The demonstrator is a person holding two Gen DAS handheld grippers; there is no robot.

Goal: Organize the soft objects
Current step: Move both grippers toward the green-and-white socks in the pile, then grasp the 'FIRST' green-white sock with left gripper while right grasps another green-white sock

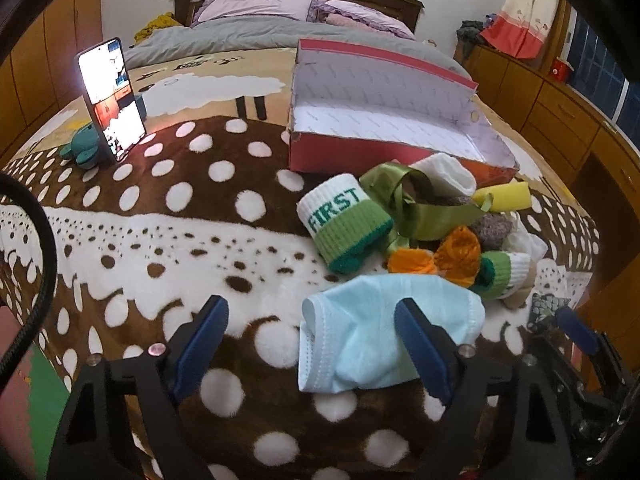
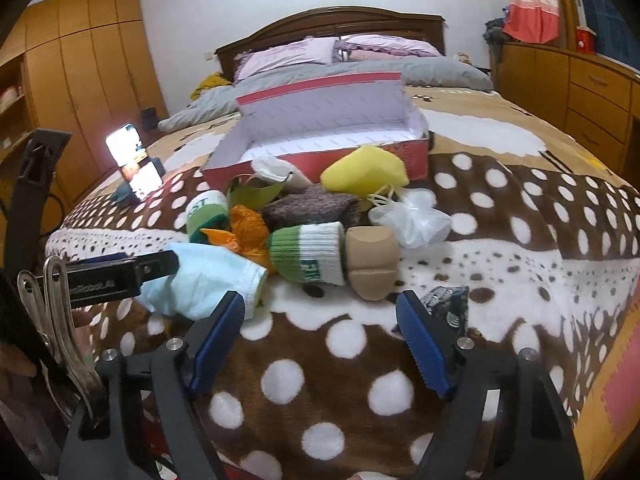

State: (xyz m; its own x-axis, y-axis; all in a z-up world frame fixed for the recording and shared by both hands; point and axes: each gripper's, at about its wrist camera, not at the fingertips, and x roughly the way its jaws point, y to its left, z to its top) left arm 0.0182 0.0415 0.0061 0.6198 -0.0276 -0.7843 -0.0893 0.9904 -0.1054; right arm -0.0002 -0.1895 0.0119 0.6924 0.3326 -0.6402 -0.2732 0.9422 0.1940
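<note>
Brown fleece blanket with white polka dots (image 1: 248, 400) covers the bed under both tools. Nearest, the left gripper (image 1: 316, 344) has its blue-padded fingers spread wide, gripping nothing; a crumpled light-blue face mask (image 1: 360, 344) lies on the blanket between them, pressed against the right-hand finger and well apart from the left-hand one. The right gripper (image 2: 320, 336) is likewise wide open and empty, with bare blanket between its pads and a small dark patterned cloth (image 2: 448, 308) just beside its right-hand finger. Just beyond the right gripper's fingertips lie a rolled green-and-white sock (image 2: 312, 258) and a beige foam block (image 2: 370, 262), touching. Past those sits the rest of the pile: an orange yarn bundle (image 1: 440, 258), another rolled sock lettered FIRST (image 1: 340, 220), an olive satin ribbon (image 1: 420, 208), a yellow sponge (image 2: 364, 172) and a white plastic bag (image 2: 416, 216). Farther still stands an open red cardboard box (image 1: 320, 156) with nothing visible inside, and off to the left a lit phone (image 1: 112, 96) is propped upright.
</note>
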